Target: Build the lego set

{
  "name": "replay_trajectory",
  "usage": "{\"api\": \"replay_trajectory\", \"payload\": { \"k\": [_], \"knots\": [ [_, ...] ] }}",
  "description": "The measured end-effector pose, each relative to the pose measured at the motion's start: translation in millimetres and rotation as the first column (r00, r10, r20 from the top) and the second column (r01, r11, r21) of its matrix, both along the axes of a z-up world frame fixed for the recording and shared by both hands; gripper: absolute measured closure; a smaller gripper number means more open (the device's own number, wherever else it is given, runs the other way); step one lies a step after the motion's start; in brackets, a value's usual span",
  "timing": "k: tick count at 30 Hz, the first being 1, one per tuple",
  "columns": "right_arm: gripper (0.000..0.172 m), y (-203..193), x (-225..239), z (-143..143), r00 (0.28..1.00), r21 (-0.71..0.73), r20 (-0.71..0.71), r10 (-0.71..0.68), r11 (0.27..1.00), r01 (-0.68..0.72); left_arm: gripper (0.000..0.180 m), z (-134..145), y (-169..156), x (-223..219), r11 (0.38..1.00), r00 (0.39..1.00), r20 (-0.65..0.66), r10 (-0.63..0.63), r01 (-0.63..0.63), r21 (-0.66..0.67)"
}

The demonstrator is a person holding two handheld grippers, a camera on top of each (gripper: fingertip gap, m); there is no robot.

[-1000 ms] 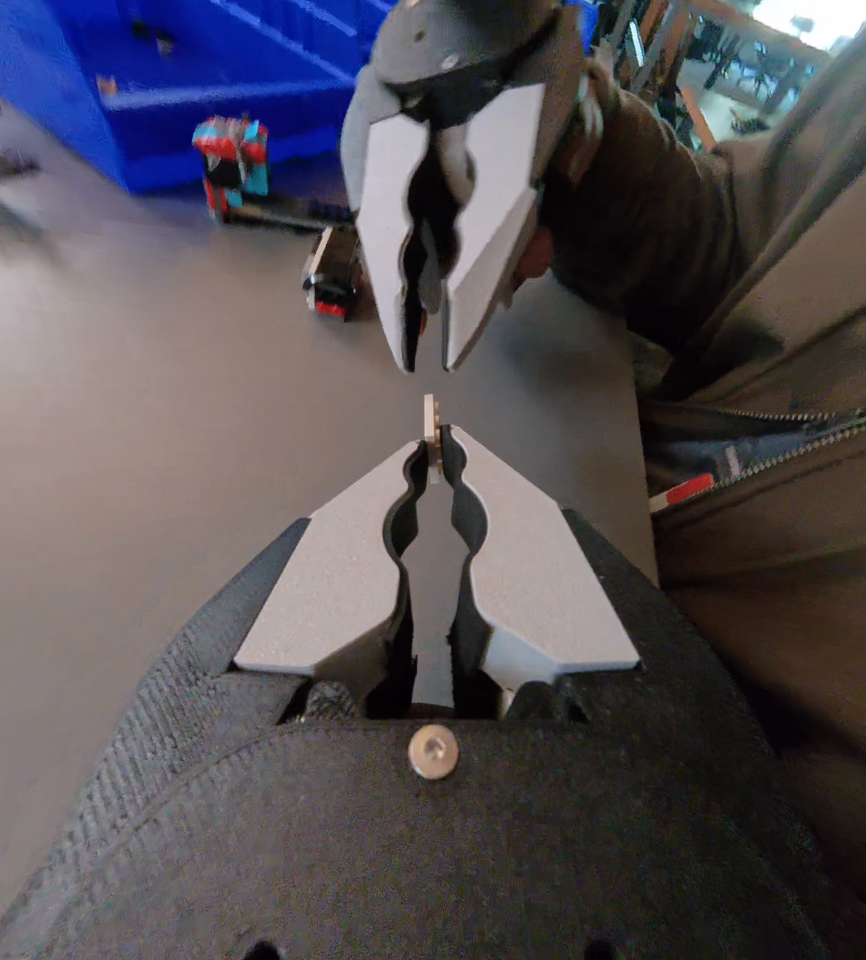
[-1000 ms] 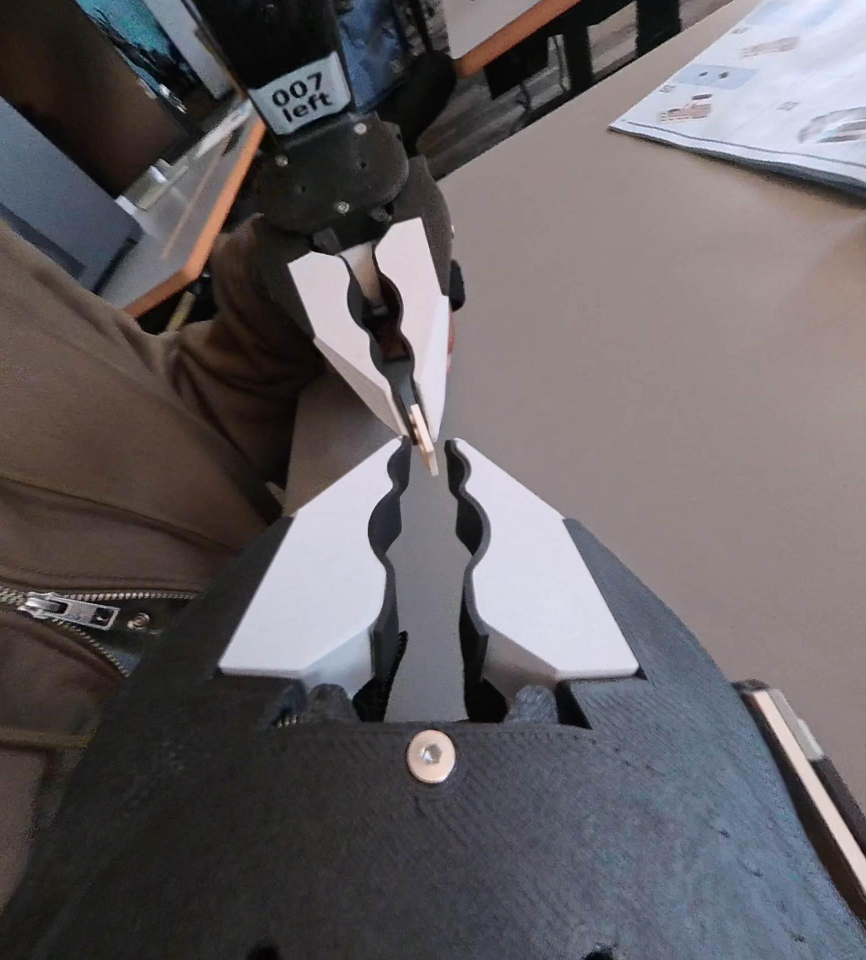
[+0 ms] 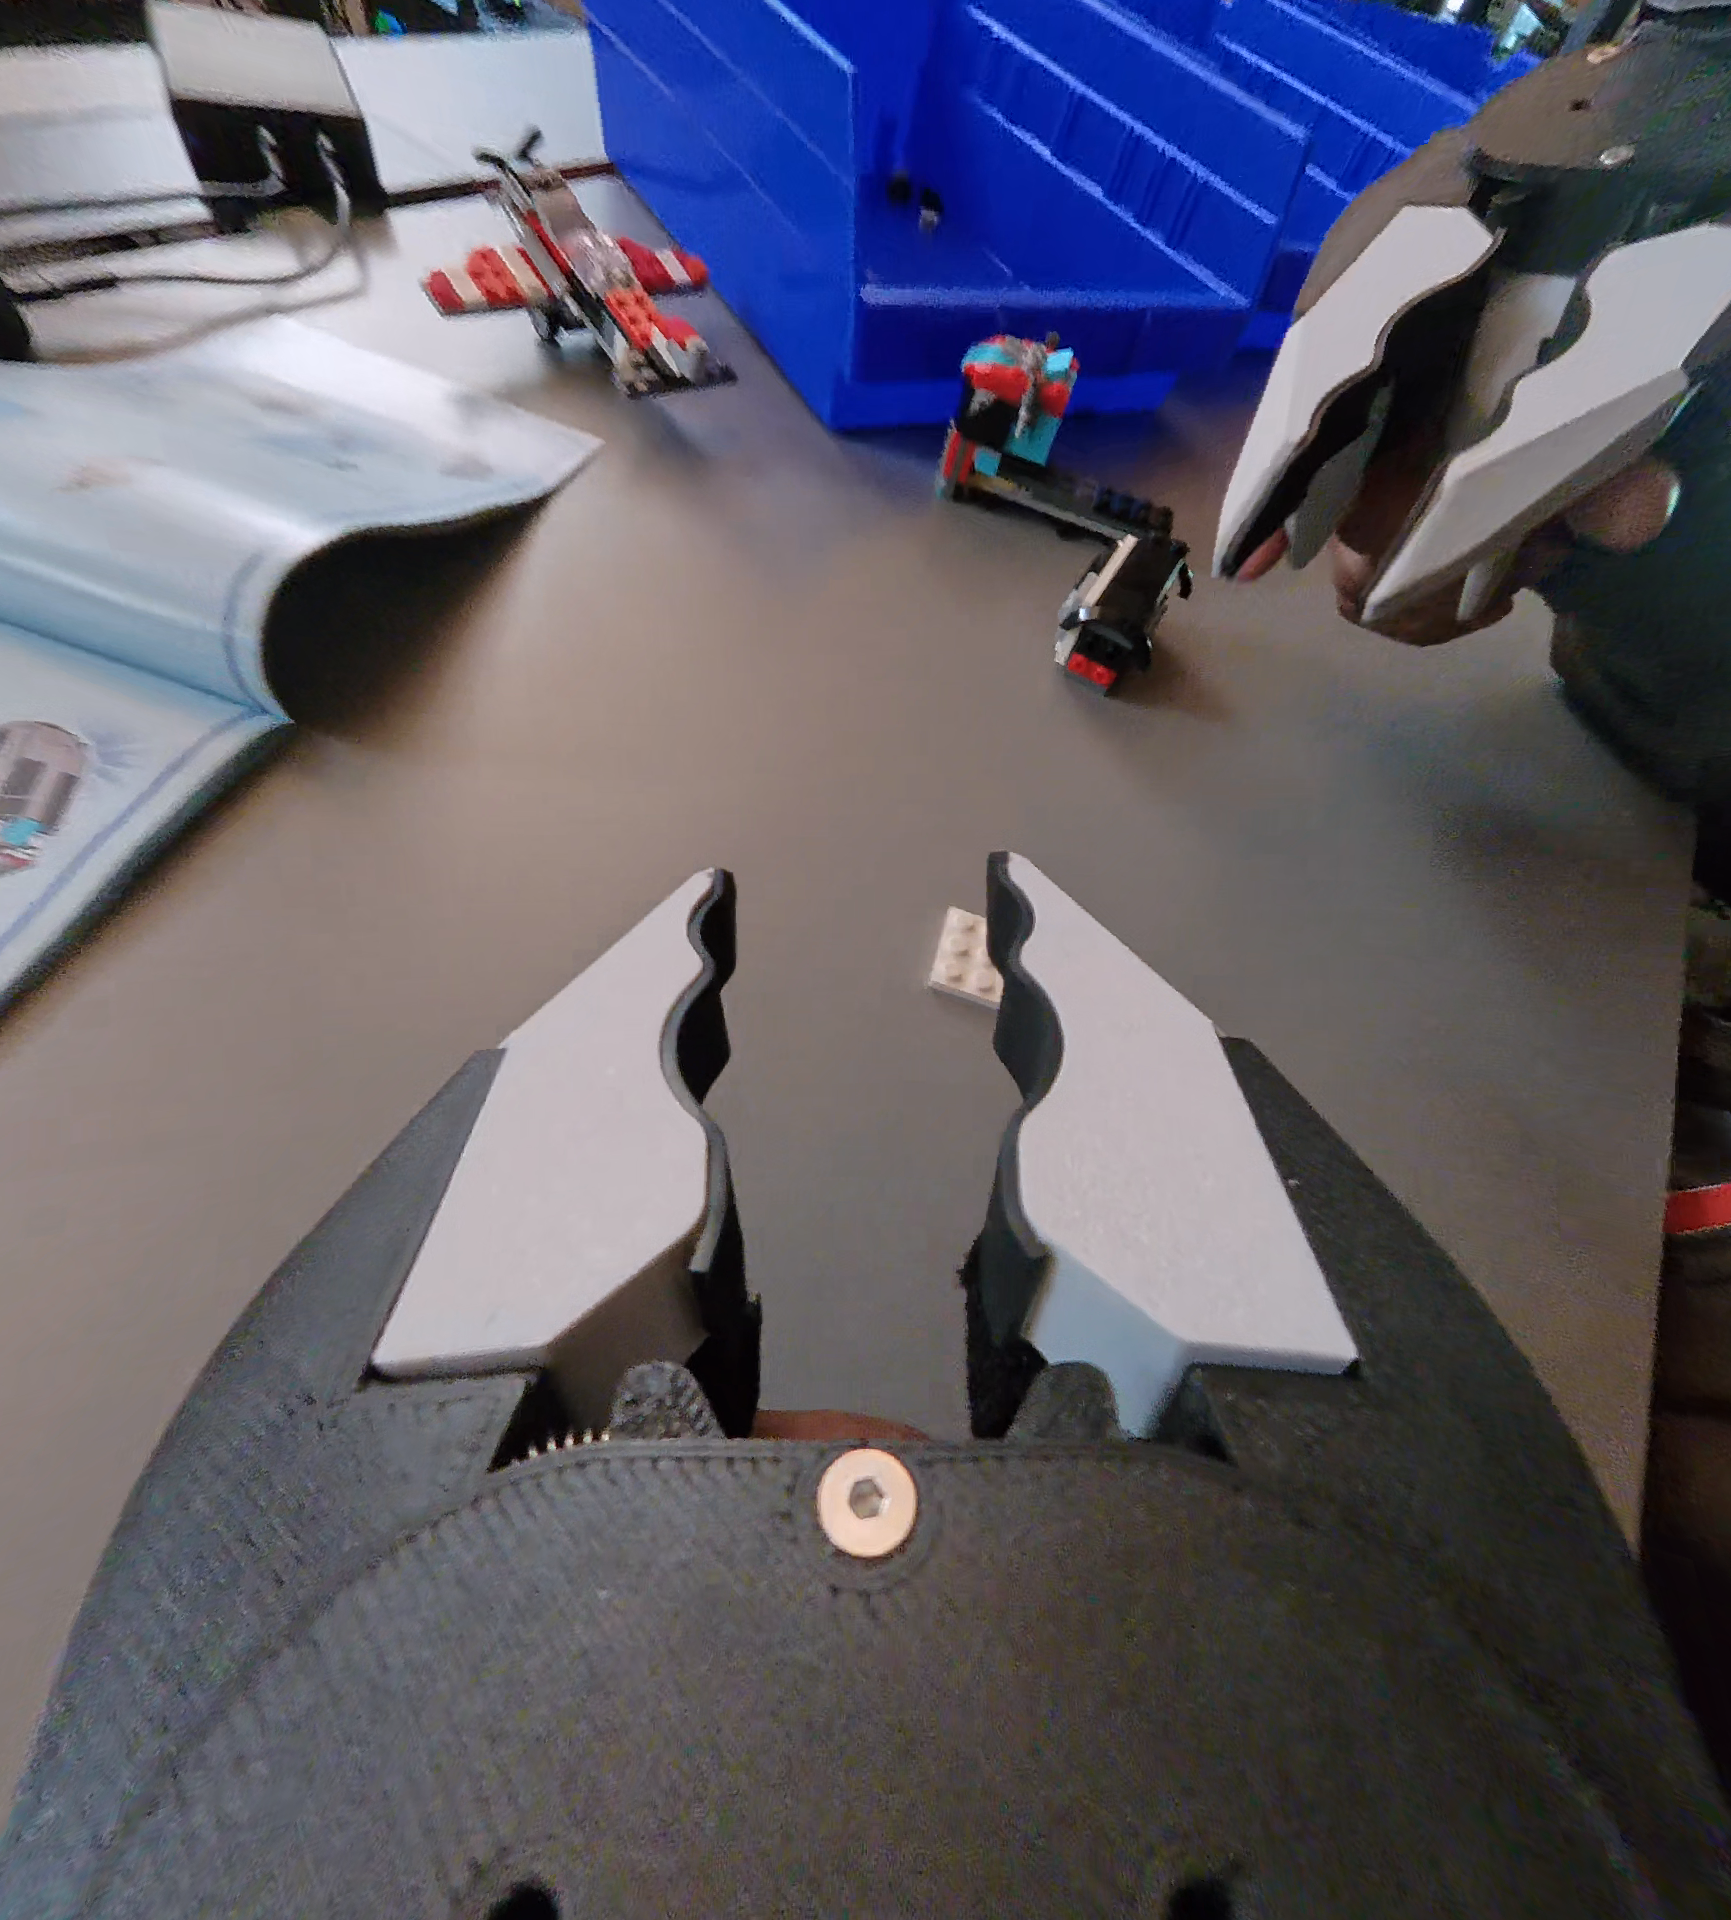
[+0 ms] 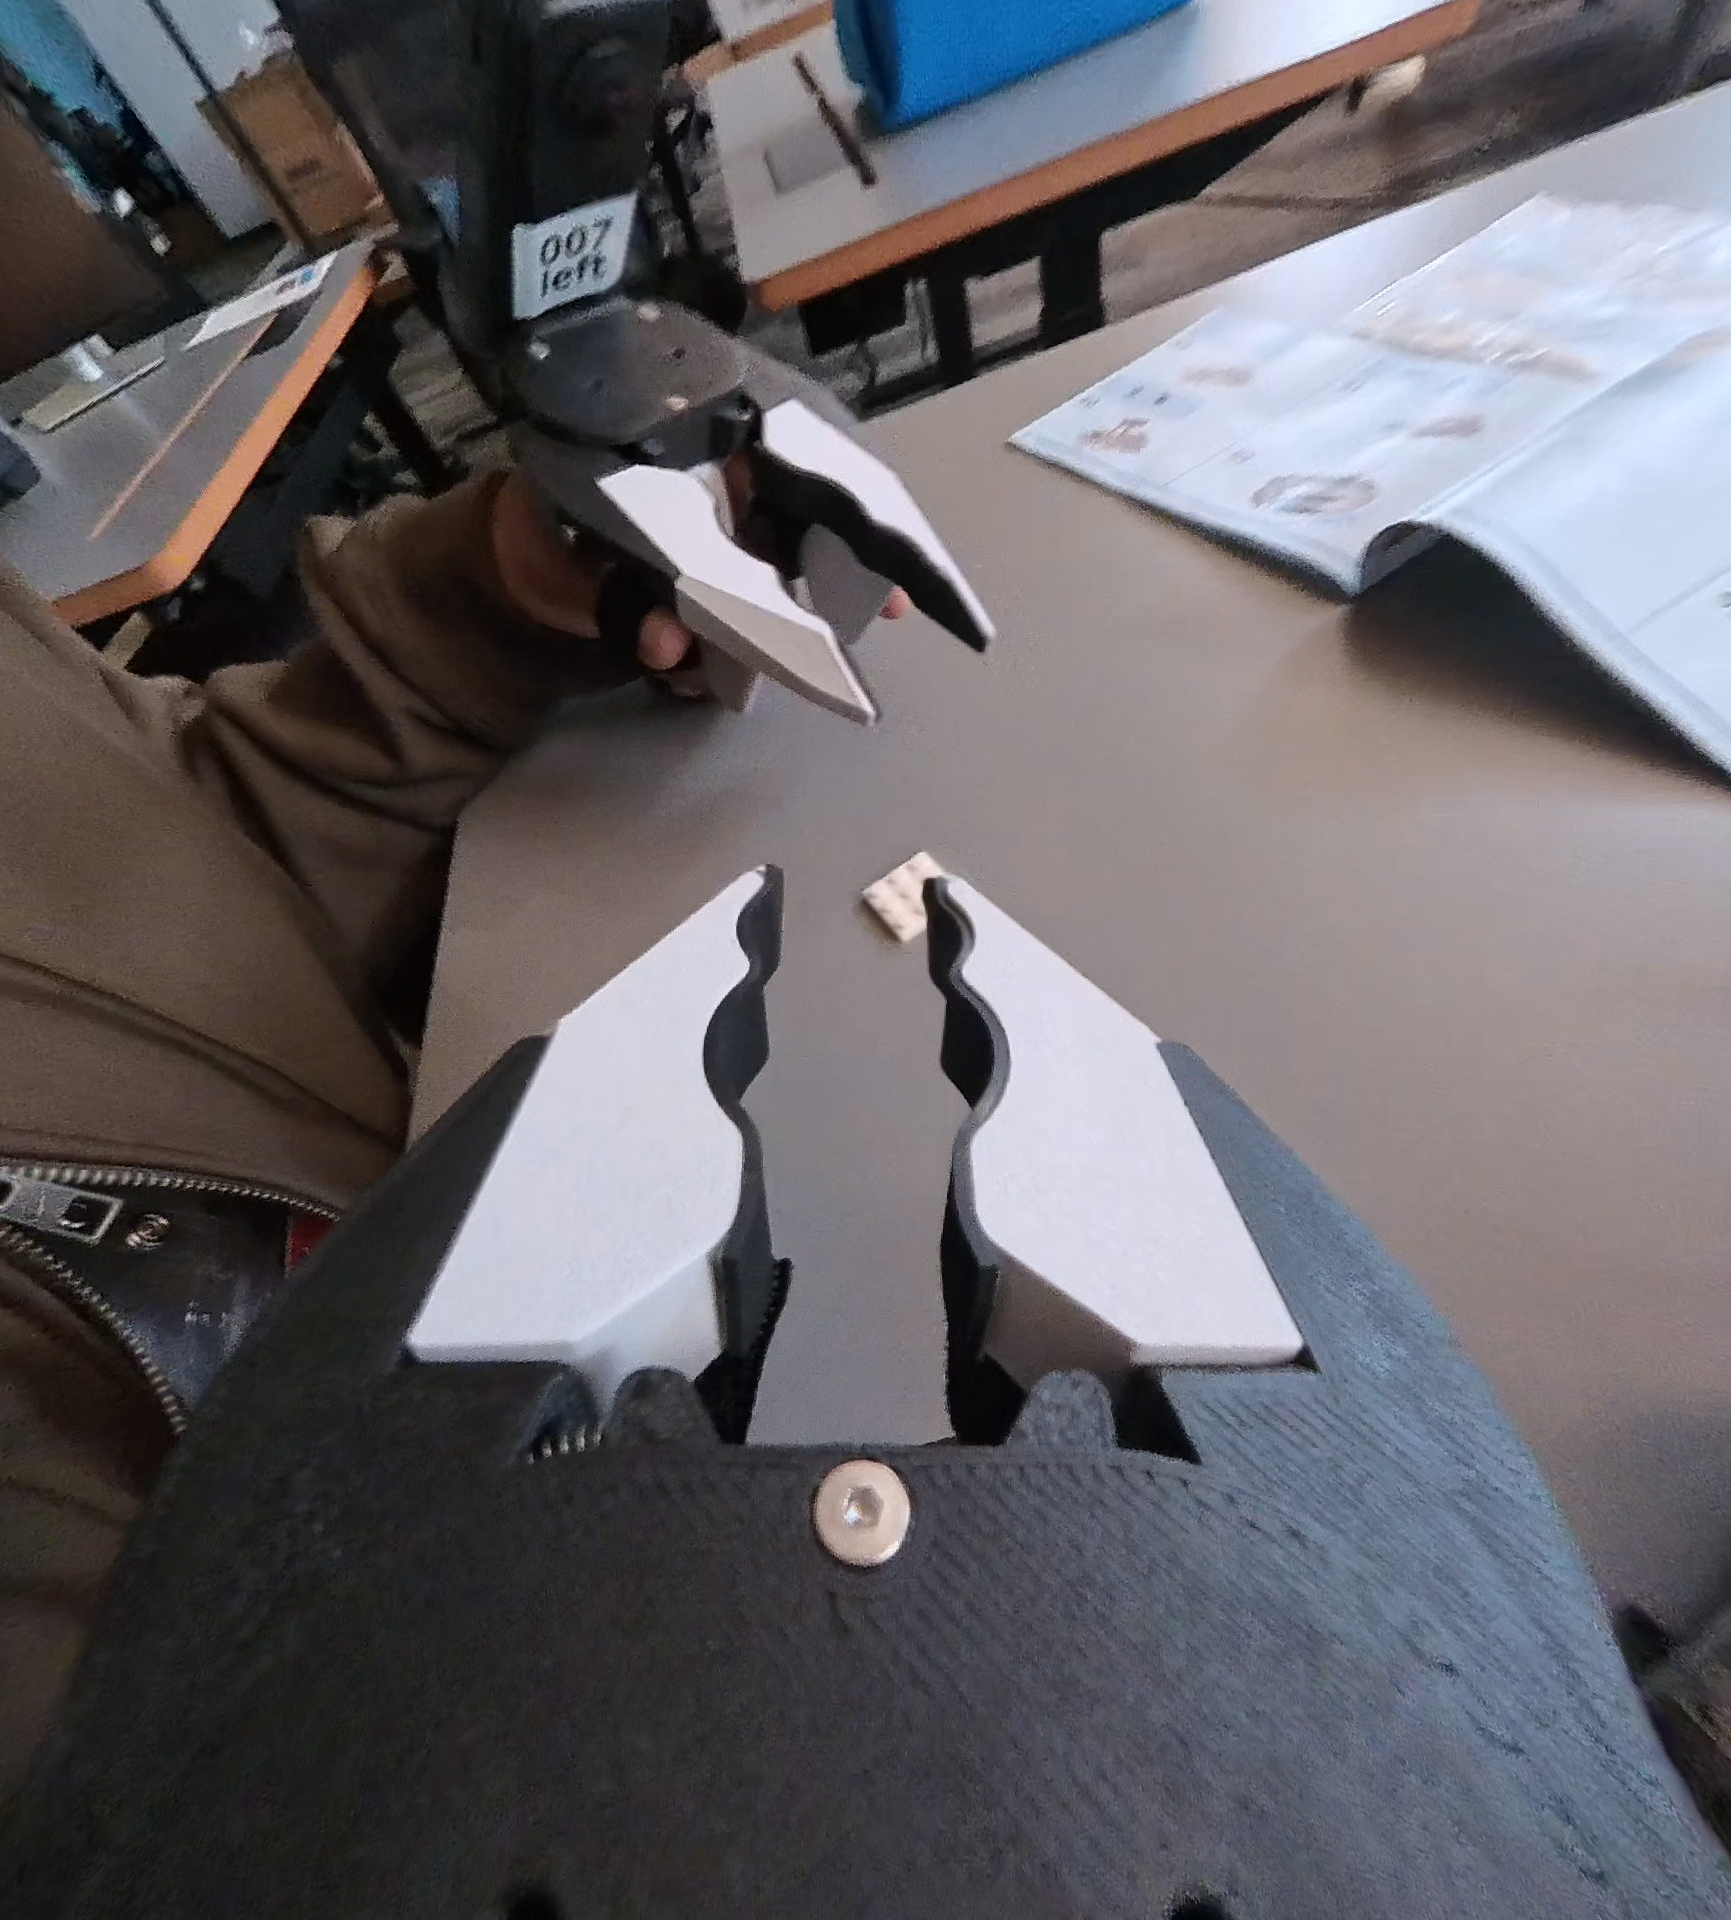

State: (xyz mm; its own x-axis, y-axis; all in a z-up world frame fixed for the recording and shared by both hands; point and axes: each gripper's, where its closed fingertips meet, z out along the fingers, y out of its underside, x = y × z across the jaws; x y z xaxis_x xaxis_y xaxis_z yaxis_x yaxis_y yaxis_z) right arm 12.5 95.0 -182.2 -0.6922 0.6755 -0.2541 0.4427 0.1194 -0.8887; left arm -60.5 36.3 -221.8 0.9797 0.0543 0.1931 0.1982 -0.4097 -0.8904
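Small pale studded plate (image 3: pixel 963 954) lies flat on counter (image 3: pixel 632 727) — partly hidden behind each tongs' finger, long axis unclear. Left tongs (image 3: pixel 861 883) wide open, right tongs (image 4: pixel 853 888) part-open — both hold nothing.

Two wrist cams, each low and close above the grey table (image 3: pixel 528 790), facing roughly opposite ways; both share a small white plate (image 3: pixel 963 954) and booklet (image 4: pixel 1463 416).

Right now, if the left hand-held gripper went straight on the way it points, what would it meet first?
Probably the bare grey tabletop. The left hand-held gripper is open and empty; the small pale studded plate lies flat beside its right finger, off the centre line. Depth is hard to judge.
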Motion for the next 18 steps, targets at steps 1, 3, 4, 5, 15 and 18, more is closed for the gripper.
{"api": "replay_trajectory", "payload": {
  "k": [1, 3, 4, 5, 15, 18],
  "knots": [
    [0.141, 8, 0, 4, 1.0, -0.006, -0.021, -0.024, 1.0, 0.024, 0.13, 2, -2, -4, 1.0, 1.0, -0.018, 0.011, -0.011, 0.013],
    [0.139, 25, -1, 11, 0.995, -0.02, -0.064, -0.072, 0.997, 0.071, 0.129, 6, -4, -10, 0.999, 0.999, -0.042, 0.033, -0.032, 0.035],
    [0.138, 35, -1, 15, 0.991, -0.025, -0.085, -0.1, 0.995, 0.099, 0.129, 7, -5, -12, 0.998, 0.998, -0.047, 0.04, -0.038, 0.042],
    [0.137, 44, -2, 17, 0.986, -0.028, -0.103, -0.127, 0.992, 0.125, 0.129, 7, -5, -13, 0.998, 0.998, -0.05, 0.045, -0.043, 0.045],
    [0.135, 126, 1, 16, 0.939, -0.035, -0.16, -0.305, 0.952, 0.304, 0.131, -4, -1, -16, 0.999, 0.999, -0.005, 0.04, -0.041, -0.025],
    [0.135, 134, 0, 15, 0.929, -0.051, -0.156, -0.335, 0.942, 0.331, 0.131, -7, 0, -15, 0.999, 0.999, 0.005, 0.032, -0.032, -0.042]
  ]
}}
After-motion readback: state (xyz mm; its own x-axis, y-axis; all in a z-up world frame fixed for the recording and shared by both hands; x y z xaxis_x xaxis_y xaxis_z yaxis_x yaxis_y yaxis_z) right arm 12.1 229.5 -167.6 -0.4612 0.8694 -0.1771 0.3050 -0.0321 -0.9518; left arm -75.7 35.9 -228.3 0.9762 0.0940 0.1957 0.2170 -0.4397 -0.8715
